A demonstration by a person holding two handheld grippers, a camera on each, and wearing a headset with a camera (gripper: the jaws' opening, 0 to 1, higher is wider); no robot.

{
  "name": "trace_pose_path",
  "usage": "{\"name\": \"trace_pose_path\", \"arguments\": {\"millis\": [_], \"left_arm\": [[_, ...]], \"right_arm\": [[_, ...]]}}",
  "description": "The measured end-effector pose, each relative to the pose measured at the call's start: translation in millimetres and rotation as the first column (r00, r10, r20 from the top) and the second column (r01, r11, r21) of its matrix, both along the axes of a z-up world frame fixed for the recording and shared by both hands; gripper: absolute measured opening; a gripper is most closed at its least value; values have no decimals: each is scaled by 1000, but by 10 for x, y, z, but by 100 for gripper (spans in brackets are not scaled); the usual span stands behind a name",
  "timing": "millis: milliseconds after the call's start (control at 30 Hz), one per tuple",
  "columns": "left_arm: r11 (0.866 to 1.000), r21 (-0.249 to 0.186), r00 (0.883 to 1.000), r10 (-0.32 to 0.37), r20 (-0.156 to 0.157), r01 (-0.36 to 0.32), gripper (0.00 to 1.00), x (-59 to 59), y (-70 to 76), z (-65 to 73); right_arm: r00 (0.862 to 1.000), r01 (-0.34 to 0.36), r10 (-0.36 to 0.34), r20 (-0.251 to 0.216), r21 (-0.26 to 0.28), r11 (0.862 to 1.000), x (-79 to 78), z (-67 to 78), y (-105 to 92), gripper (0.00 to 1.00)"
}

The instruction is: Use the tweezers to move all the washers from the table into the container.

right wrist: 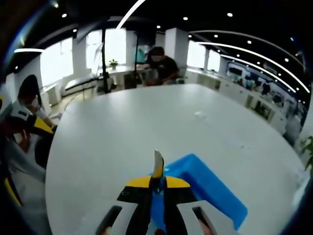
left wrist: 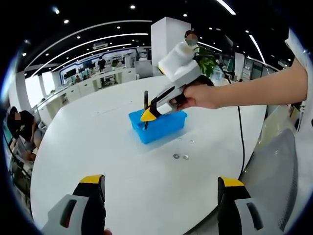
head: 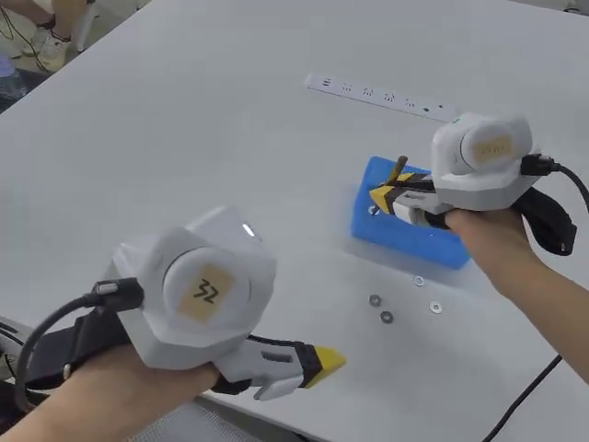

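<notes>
Nearest the lens: left gripper [head: 304,376], jaws spread wide, nothing between them, parked well short of the blue container [head: 396,238] on the person's side. Over the container's left end, head view: right gripper [head: 386,198], clamped hard on the tweezers [head: 400,168]. Long axis of the tweezers near upright, handle end poking up above the jaws, tips down inside the container. Can't tell if pinched on a washer or bare, too small. Small ring-like speck [head: 373,210] on the container floor by the tips, maybe a washer already in, not sure. Four washers [head: 386,317] out on the table [head: 184,138], near the container's front wall, toward the person: two close together, one off to their right, one nearer the wall. Looks like a drop-off step, most of the task yet to do. For the next pick: lift tips clear of the wall, come back toward the person, go down onto the pair. Right gripper far nearer to them than left, and the only one with the tool. Risk: thin flat washers on a smooth top, likely to skate away from the tips
</notes>
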State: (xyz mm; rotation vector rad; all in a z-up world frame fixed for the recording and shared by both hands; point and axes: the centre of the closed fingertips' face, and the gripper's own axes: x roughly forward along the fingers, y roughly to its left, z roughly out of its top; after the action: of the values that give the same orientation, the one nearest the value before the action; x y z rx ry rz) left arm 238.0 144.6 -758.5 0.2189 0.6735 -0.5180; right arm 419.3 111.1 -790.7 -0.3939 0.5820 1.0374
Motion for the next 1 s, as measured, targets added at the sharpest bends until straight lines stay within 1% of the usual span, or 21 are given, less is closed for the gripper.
{"name": "trace_pose_path", "arguments": {"millis": [67, 133, 167, 233, 333, 400, 500, 567, 600, 633, 667, 700, 733, 767, 800, 833, 867, 933, 1000], "left_arm": [[1000, -1, 1000, 0, 6, 0, 98, 8, -6, 11], [1000, -6, 1000, -2, 3, 2, 98, 9, -15, 14], [1000, -8, 1000, -3, 3, 3, 98, 10, -19, 15], [1000, -4, 1000, -4, 0, 4, 98, 10, -20, 12], [1000, -4, 1000, -4, -2, 4, 98, 12, -22, 4], [1000, -6, 1000, -2, -6, 2, 98, 13, -19, -11], [1000, -3, 1000, -1, -14, 1, 97, 5, -12, -32], [1000, -7, 1000, 13, -12, -13, 97, 19, 4, -30], [999, -14, 999, 42, -9, -42, 97, 43, 23, -26], [996, -9, 996, 85, -15, -85, 97, 68, 70, -38], [994, 11, 994, 108, -6, -108, 95, 88, 118, -38], [995, 34, 996, 89, 21, -90, 89, 106, 132, -19], [995, 36, 995, 95, 38, -97, 86, 122, 140, -3], [995, 26, 994, 97, 52, -99, 86, 145, 133, 23], [996, -10, 995, 87, 48, -87, 87, 140, 84, 48], [996, -37, 996, 82, 37, -81, 88, 135, 50, 59], [995, -48, 995, 93, 33, -91, 91, 146, 49, 76], [997, -39, 996, 73, 41, -72, 95, 140, 19, 89], [997, -38, 997, 66, 40, -65, 99, 131, -2, 95]], "right_arm": [[1000, 8, -8, -14, 5, 1000, 21, -47, -4, 4], [1000, 14, -14, -26, 5, 1000, 67, -114, -7, 4], [999, 15, -15, -33, 4, 1000, 58, -137, 12, 4], [999, 20, -19, -40, 4, 1000, 91, -186, 10, 4], [999, 25, -25, -49, 7, 1000, 98, -180, 11, 4], [998, 28, -28, -52, 6, 1000, 127, -204, 3, 4], [998, 23, -22, -59, 7, 1000, 88, -223, 21, 4], [998, 18, -18, -60, 4, 1000, 79, -245, 27, 4], [998, 19, -19, -61, 2, 1000, 79, -262, 24, 4], [998, 20, -20, -63, 2, 1000, 81, -274, 19, 4], [998, 21, -21, -66, 3, 1000, 80, -282, 19, 4], [997, 23, -22, -70, 4, 1000, 75, -267, 15, 4], [997, 25, -24, -67, 11, 1000, 81, -256, 19, 4], [997, 24, -23, -71, 13, 1000, 68, -247, 25, 4], [997, 25, -24, -72, 12, 1000, 67, -248, 24, 4], [997, 25, -24, -73, 14, 1000, 81, -252, 25, 4], [997, 26, -25, -75, 15, 1000, 87, -252, 27, 4], [997, 27, -25, -79, 17, 1000, 96, -255, 29, 4], [997, 27, -25, -80, 18, 999, 97, -251, 35, 4]]}}
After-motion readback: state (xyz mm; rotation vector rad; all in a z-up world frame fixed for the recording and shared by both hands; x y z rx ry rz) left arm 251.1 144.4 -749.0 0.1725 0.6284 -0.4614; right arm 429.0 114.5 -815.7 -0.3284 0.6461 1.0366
